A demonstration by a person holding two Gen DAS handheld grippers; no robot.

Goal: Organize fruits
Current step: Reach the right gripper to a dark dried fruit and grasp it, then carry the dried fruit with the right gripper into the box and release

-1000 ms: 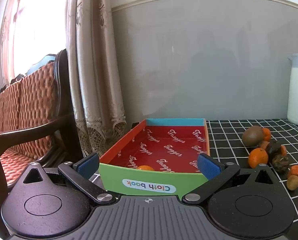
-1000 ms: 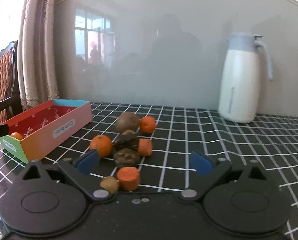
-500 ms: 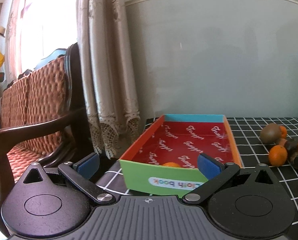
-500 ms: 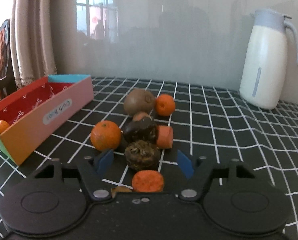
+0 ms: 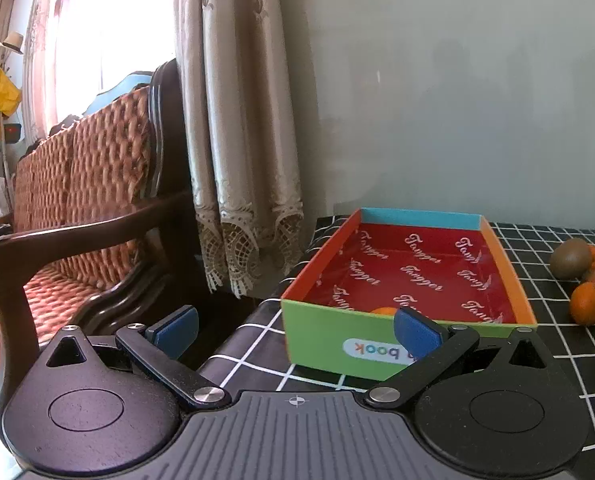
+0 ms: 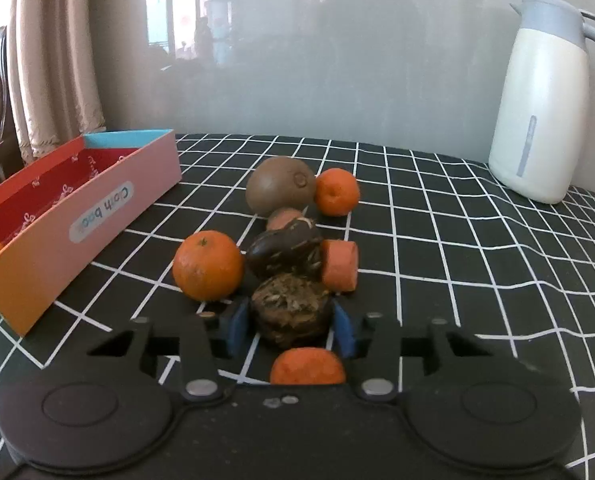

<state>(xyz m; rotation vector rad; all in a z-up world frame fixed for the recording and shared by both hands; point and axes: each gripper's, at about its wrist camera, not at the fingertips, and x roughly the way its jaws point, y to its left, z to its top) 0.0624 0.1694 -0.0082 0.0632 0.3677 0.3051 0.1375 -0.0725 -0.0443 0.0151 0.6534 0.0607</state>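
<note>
The tabletop (image 6: 477, 264) wears a black cloth ruled in white squares. At its left edge lies the shallow cardboard tray (image 5: 321, 336), green, orange and blue outside with a glossy red lining printed "Tangger" and a white oval label reading "Cloth book"; one small orange (image 5: 382, 311) sits inside. A smooth white jug with a grey lid (image 6: 545, 100) stands at the back right. The fruit is heaped mid-table: a fuzzy brown kiwi (image 6: 280, 186), a dimpled mandarin (image 6: 207, 265), and a dark, rough, wrinkled lump (image 6: 291, 310).

A second ago the right gripper (image 6: 291, 326) hung wide and farther back; now its blue-padded jaws are closing around that wrinkled lump, pads just beside its flanks. The left gripper (image 5: 295, 328) has slid leftwards off the tray, jaws spread and empty.
</note>
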